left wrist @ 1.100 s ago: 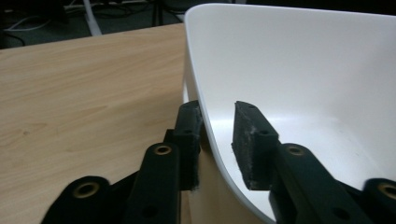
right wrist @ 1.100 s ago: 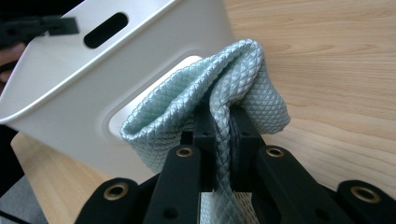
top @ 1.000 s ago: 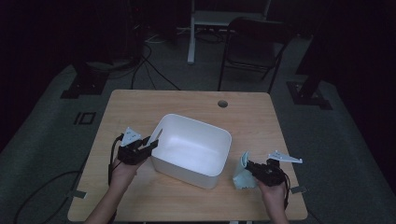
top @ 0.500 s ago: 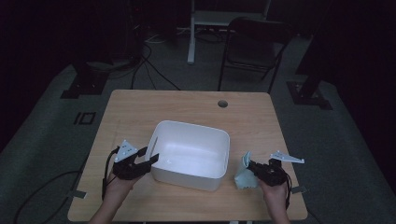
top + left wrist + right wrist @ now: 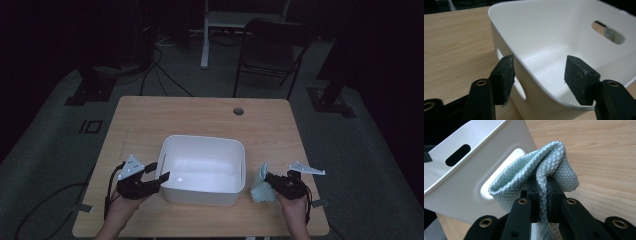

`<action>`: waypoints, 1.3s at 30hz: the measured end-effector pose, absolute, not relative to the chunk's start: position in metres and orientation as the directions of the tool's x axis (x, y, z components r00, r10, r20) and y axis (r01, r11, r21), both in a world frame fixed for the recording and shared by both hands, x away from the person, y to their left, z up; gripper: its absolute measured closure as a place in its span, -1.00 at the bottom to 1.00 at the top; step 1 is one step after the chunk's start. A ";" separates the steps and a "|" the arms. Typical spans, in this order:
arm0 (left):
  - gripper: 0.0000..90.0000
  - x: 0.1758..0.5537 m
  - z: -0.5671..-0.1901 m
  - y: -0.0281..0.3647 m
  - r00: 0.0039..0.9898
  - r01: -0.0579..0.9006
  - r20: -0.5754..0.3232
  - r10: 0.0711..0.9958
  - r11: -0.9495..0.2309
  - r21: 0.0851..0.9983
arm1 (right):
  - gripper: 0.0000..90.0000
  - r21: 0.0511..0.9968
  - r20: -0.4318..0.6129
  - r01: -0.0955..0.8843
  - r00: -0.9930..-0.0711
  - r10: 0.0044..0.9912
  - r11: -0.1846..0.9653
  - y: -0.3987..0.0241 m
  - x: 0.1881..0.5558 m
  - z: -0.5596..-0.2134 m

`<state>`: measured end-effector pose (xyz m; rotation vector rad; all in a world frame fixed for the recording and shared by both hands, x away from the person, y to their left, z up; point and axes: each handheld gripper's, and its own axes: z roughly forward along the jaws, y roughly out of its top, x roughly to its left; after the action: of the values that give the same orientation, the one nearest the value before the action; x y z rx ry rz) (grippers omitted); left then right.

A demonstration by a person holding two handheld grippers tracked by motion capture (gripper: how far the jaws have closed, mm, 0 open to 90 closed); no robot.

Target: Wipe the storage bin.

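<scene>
A white plastic bin [image 5: 202,140] stands in the middle of the wooden table [image 5: 200,115]. My left gripper [image 5: 159,172] straddles the bin's left wall near its front corner. In the left gripper view one pad is outside by the handle slot, the other inside the bin [image 5: 544,30], well clear of the wall. The left gripper [image 5: 540,70] is open, and its jaws have just been opening. My right gripper [image 5: 267,179] sits just right of the bin, shut on a pale green quilted cloth [image 5: 260,189]. The cloth [image 5: 544,162] bunches above the right gripper [image 5: 543,182], beside the bin's handle slot [image 5: 499,175].
The tabletop has a round cable hole [image 5: 238,111] at the back right. A dark chair [image 5: 270,50] and a white desk leg [image 5: 205,45] stand beyond the table. Cables run over the grey floor at the left. Bare wood lies behind the bin.
The bin, skewed before, now sits square to the table. My left gripper has come toward the near edge along the bin's left wall, and its jaws stand wider. The right gripper and cloth kept still.
</scene>
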<state>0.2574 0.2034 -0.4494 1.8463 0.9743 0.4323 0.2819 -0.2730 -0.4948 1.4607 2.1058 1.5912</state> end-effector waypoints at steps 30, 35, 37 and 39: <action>-0.07 0.376 -0.432 0.209 0.704 0.358 -0.111 0.701 -0.215 0.909 | 0.85 0.783 0.438 0.621 -0.521 0.733 -0.027 -0.274 0.283 -0.498; 0.02 0.389 -0.440 0.203 0.733 0.368 -0.109 0.671 -0.257 0.893 | 0.85 0.783 0.438 0.621 -0.524 0.731 -0.024 -0.274 0.284 -0.499; 0.08 0.393 -0.443 0.202 0.742 0.379 -0.125 0.659 -0.258 0.889 | 0.85 0.783 0.439 0.621 -0.523 0.730 -0.025 -0.274 0.284 -0.499; 0.15 0.396 -0.444 0.201 0.751 0.384 -0.133 0.647 -0.265 0.885 | 0.85 0.783 0.439 0.622 -0.523 0.731 -0.025 -0.275 0.284 -0.499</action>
<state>0.3956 0.2006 -0.4445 1.8896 0.7910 0.3100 0.2839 -0.2745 -0.4989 1.4777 2.1183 1.5994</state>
